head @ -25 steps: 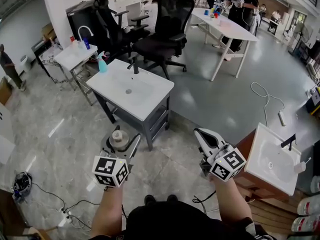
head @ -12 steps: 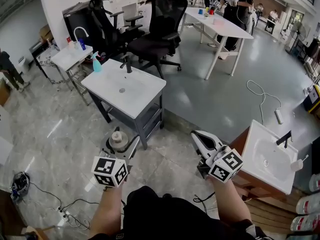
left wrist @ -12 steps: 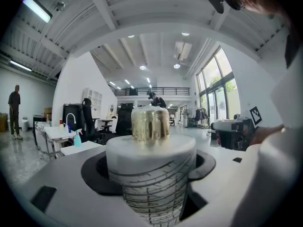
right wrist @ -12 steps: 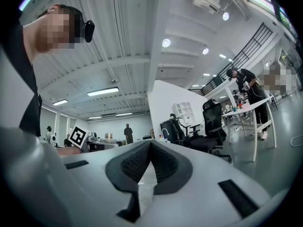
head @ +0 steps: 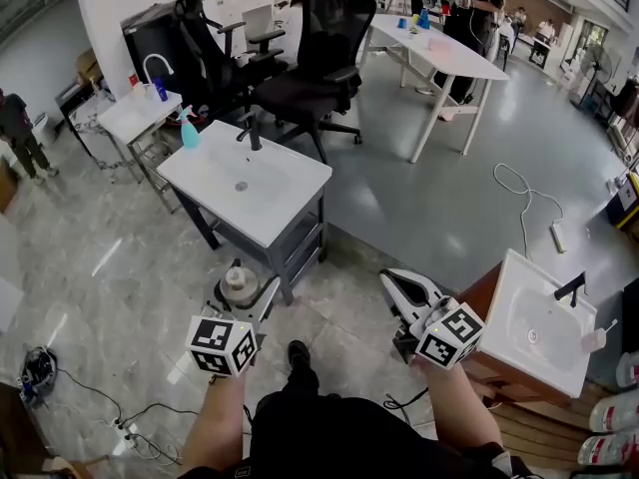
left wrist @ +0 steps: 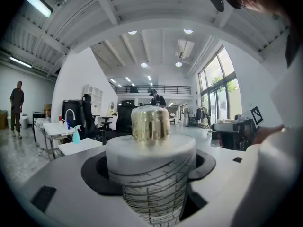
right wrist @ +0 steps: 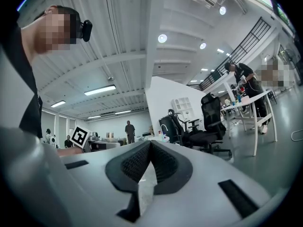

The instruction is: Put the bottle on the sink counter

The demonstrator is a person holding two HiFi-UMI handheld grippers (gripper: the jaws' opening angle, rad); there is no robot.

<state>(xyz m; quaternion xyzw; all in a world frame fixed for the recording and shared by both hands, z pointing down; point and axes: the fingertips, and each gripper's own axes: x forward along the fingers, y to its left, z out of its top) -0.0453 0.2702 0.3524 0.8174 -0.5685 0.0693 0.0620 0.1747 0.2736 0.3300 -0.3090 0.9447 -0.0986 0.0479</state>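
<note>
**Mid-stride, bottle still carried**

A dark shoe [head: 298, 352] now shows ahead on the marble floor, where half a second ago there was none: the person is stepping. The left hand-held gripper [head: 240, 289] keeps pinching the white, dark-lined cylindrical bottle with a gold cap [left wrist: 150, 157], low and well apart from the white sink-top desk with a black tap [head: 300, 183]. The right hand-held gripper [right wrist: 147, 160] is pressed together, empty. Placing probably needs more approach.

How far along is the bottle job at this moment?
Done: the bottle is picked up, clamped between the jaws of the left gripper. In hand: it is held over the floor, well apart from the sink counter ahead. Left: reaching that counter and setting the bottle down on it. The right gripper is shut with nothing between its jaws.
</note>
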